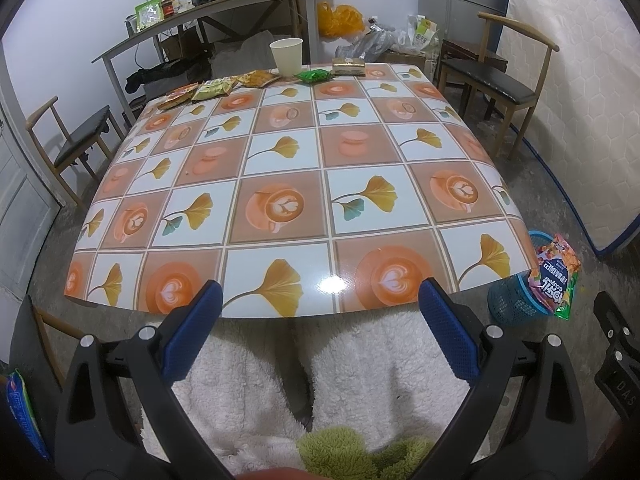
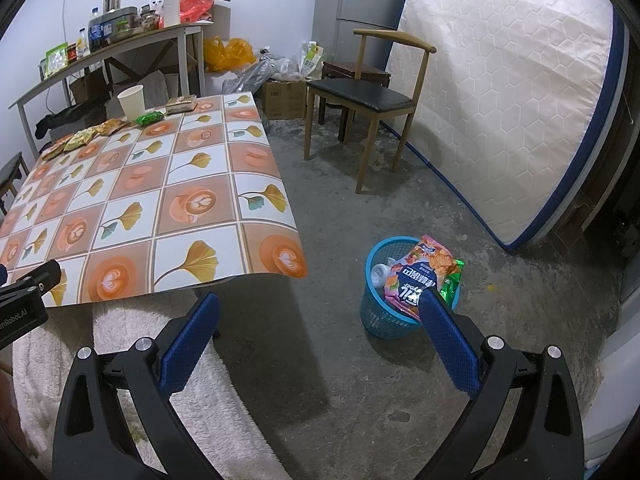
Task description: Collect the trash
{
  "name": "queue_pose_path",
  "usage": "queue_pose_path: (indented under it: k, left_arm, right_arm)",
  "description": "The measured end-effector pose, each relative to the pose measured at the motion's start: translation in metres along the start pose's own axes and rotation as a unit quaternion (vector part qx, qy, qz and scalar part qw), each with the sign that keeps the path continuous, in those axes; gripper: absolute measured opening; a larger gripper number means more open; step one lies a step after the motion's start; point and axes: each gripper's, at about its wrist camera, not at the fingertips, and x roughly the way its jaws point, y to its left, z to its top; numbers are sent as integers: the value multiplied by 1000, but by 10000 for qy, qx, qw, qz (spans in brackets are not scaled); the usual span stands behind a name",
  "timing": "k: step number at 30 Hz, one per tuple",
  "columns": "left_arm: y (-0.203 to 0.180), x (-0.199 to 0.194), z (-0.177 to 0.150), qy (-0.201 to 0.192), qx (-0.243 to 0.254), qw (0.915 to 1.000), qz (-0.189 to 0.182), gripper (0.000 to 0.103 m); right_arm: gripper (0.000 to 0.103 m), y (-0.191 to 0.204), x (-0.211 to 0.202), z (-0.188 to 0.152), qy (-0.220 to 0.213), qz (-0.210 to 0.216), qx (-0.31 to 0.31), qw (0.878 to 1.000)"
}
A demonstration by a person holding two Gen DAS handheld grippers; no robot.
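Note:
Several snack wrappers (image 1: 212, 90) lie along the far edge of the patterned table (image 1: 280, 168), with a white paper cup (image 1: 286, 59), a green wrapper (image 1: 314, 76) and a gold packet (image 1: 349, 66). A blue bin (image 2: 386, 312) stands on the floor right of the table, holding a pink snack bag (image 2: 420, 276) that sticks out of it. My left gripper (image 1: 320, 292) is open and empty at the table's near edge. My right gripper (image 2: 320, 304) is open and empty above the floor, just left of the bin. The wrappers also show in the right wrist view (image 2: 86, 136).
Wooden chairs stand right (image 2: 360, 92) and left (image 1: 76, 144) of the table. A mattress (image 2: 500, 92) leans on the right wall. A cluttered side table (image 1: 208, 12) stands behind. White fleece clothing (image 1: 280, 380) is below the grippers.

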Motion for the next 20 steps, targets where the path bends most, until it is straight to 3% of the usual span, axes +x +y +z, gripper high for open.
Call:
queue_pose_path:
  k: [20]
  left_arm:
    - [1,0,-2,-22,40,10000,-22,94]
  right_arm:
    - [96,4,1,0,-15,42,9,10000]
